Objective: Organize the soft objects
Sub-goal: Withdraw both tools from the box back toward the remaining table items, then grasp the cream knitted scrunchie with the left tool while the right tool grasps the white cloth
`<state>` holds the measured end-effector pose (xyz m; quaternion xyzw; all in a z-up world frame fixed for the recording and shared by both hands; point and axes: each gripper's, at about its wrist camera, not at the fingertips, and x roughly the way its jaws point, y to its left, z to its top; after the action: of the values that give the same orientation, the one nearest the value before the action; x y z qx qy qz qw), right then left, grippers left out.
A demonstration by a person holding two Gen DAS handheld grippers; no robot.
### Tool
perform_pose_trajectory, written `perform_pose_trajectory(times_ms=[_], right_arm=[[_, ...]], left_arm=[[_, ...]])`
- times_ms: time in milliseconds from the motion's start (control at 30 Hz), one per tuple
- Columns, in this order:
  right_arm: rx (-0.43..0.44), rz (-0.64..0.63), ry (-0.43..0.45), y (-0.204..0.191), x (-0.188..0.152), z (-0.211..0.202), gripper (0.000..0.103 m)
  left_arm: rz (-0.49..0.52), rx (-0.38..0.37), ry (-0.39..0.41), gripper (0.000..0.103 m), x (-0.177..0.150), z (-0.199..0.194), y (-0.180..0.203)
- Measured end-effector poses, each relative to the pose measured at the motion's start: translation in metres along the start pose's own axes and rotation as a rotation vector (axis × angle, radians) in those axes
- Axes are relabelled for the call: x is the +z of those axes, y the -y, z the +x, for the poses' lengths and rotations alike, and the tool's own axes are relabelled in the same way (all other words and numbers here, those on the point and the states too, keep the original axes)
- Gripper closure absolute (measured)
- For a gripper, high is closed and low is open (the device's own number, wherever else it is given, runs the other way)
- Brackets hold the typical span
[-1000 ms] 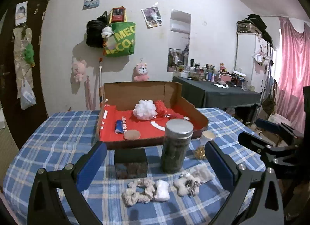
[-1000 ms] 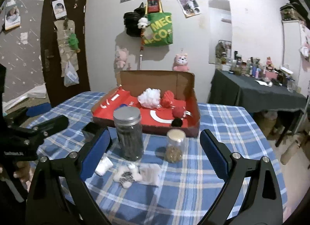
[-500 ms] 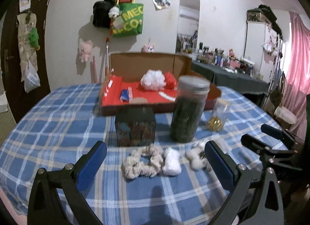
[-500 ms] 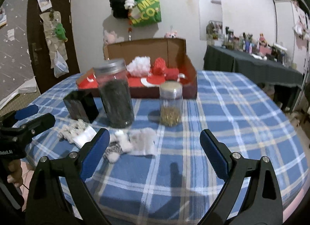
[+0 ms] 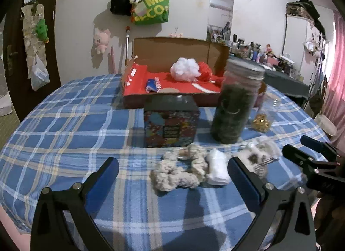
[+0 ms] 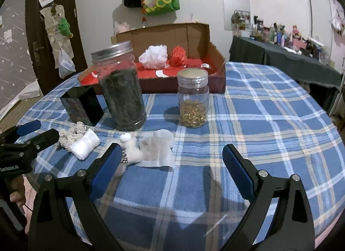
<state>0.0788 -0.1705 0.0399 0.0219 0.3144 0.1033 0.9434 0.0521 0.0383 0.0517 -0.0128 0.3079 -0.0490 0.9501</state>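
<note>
Blue-checked cloth covers the table (image 5: 64,121), where a cream scrunchie (image 5: 181,171), a white roll (image 5: 216,166) and a small plush toy (image 6: 131,149) lie in a row at the near edge. Just behind them a dark tin (image 5: 170,121), a tall jar (image 6: 120,87) and a small jar (image 6: 193,100) block the way to the cardboard box (image 5: 172,74) holding white and red puffs. Both the left gripper (image 5: 172,179) and right gripper (image 6: 170,164) hover spread wide and empty.

You see both views in dim, even indoor light with soft shadows under each tool, heavy fisheye bending and dark corners at the edges, and slight blur on the bench (image 5: 64,125).
</note>
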Motion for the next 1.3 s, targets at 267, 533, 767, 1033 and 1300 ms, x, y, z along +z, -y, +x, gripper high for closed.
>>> perform_pose_trajectory(times_ms=[267,533,767,1033,1300], right_arm=[[0.051,0.043,-0.077,0.009,0.004,0.029,0.019],[0.128,0.049,-0.125,0.011,0.006,0.043,0.071],[0.188,0.004,-0.083,0.001,0.002,0.031,0.092],[0.184,-0.007,-0.023,0.001,0.012,0.012,0.092],[0.183,0.005,-0.028,0.006,0.013,0.01,0.092]], left_arm=[[0.02,0.02,-0.074,0.0,0.002,0.029,-0.009],[0.054,-0.05,-0.15,0.026,0.0,0.052,-0.004],[0.103,-0.147,-0.143,0.076,-0.002,0.047,0.015],[0.097,-0.172,-0.093,0.077,0.006,0.031,0.021],[0.085,-0.181,-0.098,0.077,0.009,0.03,0.019]])
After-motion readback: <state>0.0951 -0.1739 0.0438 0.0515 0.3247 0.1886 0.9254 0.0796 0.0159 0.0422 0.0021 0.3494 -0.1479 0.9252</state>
